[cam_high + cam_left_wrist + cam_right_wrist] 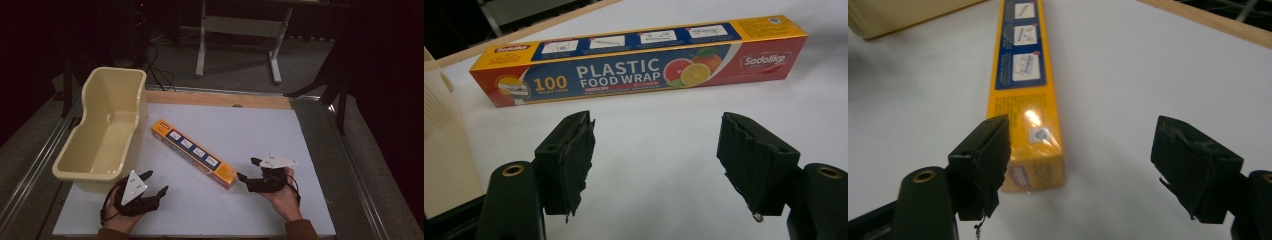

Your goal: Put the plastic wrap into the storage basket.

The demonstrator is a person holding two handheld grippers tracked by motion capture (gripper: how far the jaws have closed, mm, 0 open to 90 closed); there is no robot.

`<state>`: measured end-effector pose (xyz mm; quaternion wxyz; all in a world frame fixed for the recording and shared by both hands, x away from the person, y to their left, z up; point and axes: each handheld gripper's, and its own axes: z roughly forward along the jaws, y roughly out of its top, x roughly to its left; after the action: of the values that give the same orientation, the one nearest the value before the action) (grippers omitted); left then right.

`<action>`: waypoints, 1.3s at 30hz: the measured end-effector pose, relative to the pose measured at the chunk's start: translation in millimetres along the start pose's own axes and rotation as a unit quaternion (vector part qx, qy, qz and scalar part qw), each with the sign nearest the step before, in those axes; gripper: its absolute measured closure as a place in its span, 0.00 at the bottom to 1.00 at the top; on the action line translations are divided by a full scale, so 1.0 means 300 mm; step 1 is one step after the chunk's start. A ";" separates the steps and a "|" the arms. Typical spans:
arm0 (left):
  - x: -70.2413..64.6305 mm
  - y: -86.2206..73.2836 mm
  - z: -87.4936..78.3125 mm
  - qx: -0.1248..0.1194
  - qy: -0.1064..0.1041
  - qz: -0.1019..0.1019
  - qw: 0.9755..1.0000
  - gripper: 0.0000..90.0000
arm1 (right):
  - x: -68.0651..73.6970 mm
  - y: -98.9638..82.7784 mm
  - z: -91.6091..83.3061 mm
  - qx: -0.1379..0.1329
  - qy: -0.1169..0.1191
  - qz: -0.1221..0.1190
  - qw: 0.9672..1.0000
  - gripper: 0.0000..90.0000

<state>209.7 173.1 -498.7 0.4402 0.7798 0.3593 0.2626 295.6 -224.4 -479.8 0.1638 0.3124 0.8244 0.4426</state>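
Note:
A long yellow, blue and red box of plastic food wrap (194,153) lies diagonally on the white table top. My left gripper (156,182) sits near the front left, open, with the box's long side (639,70) lying flat a little ahead of its jaws. My right gripper (248,168) is at the box's near end, open; that end (1035,165) lies just beyond the left jaw, and the jaws hold nothing.
A cream plastic tub (102,127) stands empty along the table's left side, its wall showing as a pale surface (444,145) beside my left gripper. A wooden strip (220,99) edges the far side of the white surface (260,130). Table legs stand beyond.

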 end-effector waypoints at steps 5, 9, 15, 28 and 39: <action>0.000 0.000 0.000 0.001 -0.001 0.000 1.000 0.34 | 0.021 0.019 0.065 0.022 0.018 -0.010 1.000 0.23; 0.001 0.001 -0.001 0.000 -0.001 0.000 1.000 0.34 | 0.040 0.019 0.107 0.038 0.031 -0.018 0.999 0.22; 0.000 0.001 -0.001 -0.001 -0.001 0.001 1.000 0.34 | 0.071 0.016 0.173 0.069 0.043 -0.030 0.996 0.23; 0.000 0.001 -0.001 -0.001 -0.002 0.001 1.000 0.34 | 0.071 0.000 0.255 0.121 0.059 -0.024 0.991 0.34; 0.003 0.000 -0.006 -0.001 0.001 0.001 1.000 0.34 | 0.080 0.005 0.254 0.143 0.043 -0.030 0.988 0.43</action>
<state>208.9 174.5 -497.7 0.4404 0.7796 0.3589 0.2635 319.7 -160.1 -520.5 0.0954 0.2882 0.8944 0.3284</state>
